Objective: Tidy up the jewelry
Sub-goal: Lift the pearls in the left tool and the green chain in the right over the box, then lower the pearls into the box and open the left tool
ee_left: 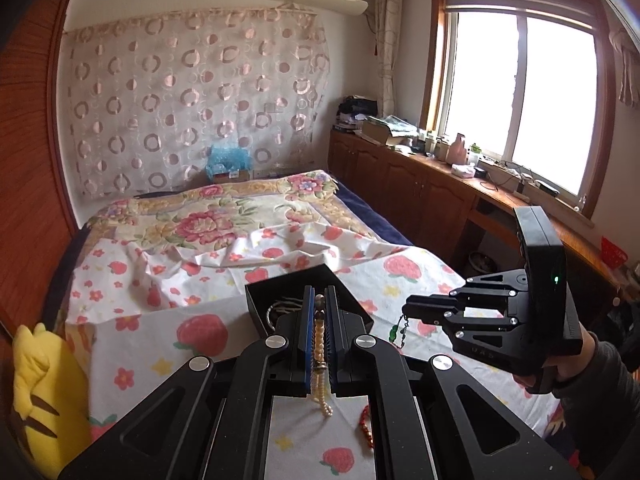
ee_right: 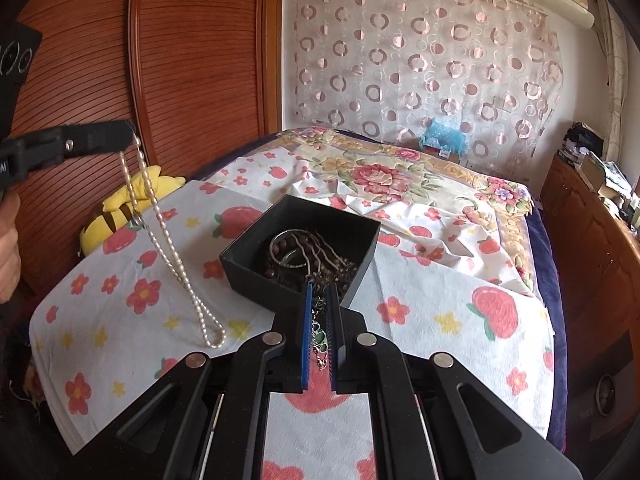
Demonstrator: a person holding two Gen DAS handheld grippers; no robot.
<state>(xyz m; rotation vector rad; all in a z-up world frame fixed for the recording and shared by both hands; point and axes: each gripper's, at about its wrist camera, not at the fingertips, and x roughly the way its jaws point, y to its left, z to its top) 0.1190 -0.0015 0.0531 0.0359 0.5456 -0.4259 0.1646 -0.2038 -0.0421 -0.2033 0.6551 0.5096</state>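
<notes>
1. Left gripper [ee_left: 319, 312] is clamped on a cream pearl strand [ee_right: 172, 240] hanging down, well left of the open black box [ee_right: 256, 276].
2. Right gripper [ee_right: 319, 320], nearer, pinches a green-stone chain [ee_right: 319, 330] beside the box's near rim.

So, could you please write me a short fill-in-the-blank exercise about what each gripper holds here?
1. The left gripper is shut on a strand of ____ beads.
2. The right gripper pinches a chain with ____ stones.
3. The open square black box sits on the ____-printed cloth.

Missing: pearl; green; strawberry
</notes>
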